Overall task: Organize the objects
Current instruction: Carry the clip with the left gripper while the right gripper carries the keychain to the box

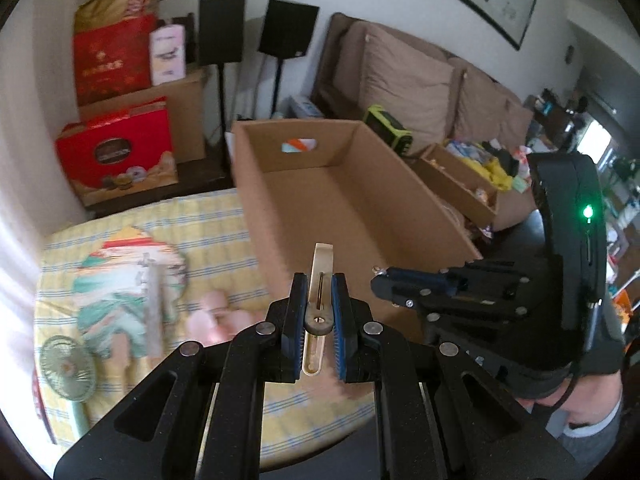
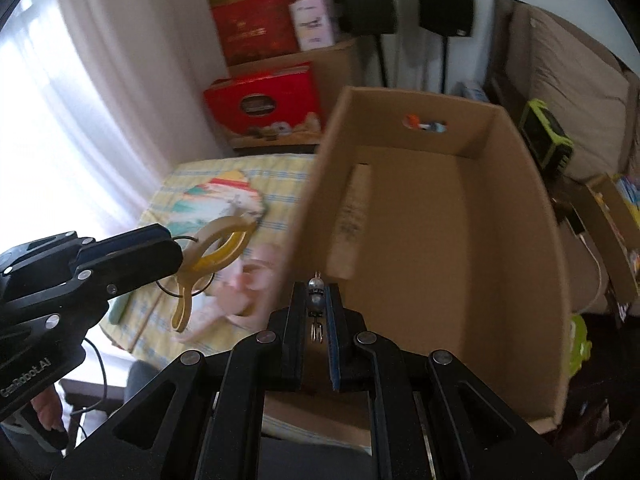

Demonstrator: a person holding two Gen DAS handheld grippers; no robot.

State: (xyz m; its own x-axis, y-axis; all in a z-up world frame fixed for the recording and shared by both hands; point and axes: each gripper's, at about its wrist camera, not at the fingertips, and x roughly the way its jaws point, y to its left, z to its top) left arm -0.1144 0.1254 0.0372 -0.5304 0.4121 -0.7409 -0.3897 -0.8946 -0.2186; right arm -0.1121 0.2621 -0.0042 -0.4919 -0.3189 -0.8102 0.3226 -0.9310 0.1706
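We see two small things being carried, one in each tool. The yellow plastic clamp (image 1: 319, 300) sits clenched between the pads of the left gripper (image 1: 319, 312), held edge-on so that its long beige arm sticks up past the fingertips toward the near wall of the cardboard box (image 1: 360, 208). From the right wrist view the same clamp (image 2: 216, 252) shows its full pincer shape with a wire ring at the pivot, hanging over the yellow checked cloth (image 2: 276, 184) to the left of the box.

The right gripper (image 2: 316, 312) is squeezed shut on a small beaded trinket (image 2: 316, 298): we count two grey beads stacked with a metal loop below. It is poised at the near edge of the box (image 2: 440, 220), pointing steeply down.

Both tools tilt downward, side by side, the right one (image 1: 420, 280) just right of the left.

On the cloth (image 1: 224, 216) we count one colourful flat card (image 1: 128, 276), one green hand fan (image 1: 68, 368) and a blurred pink object (image 1: 216, 316). Inside the box lies one cardboard strip (image 2: 352, 216). Farther back stand two black speakers (image 1: 222, 28) and two red gift boxes (image 1: 116, 148).
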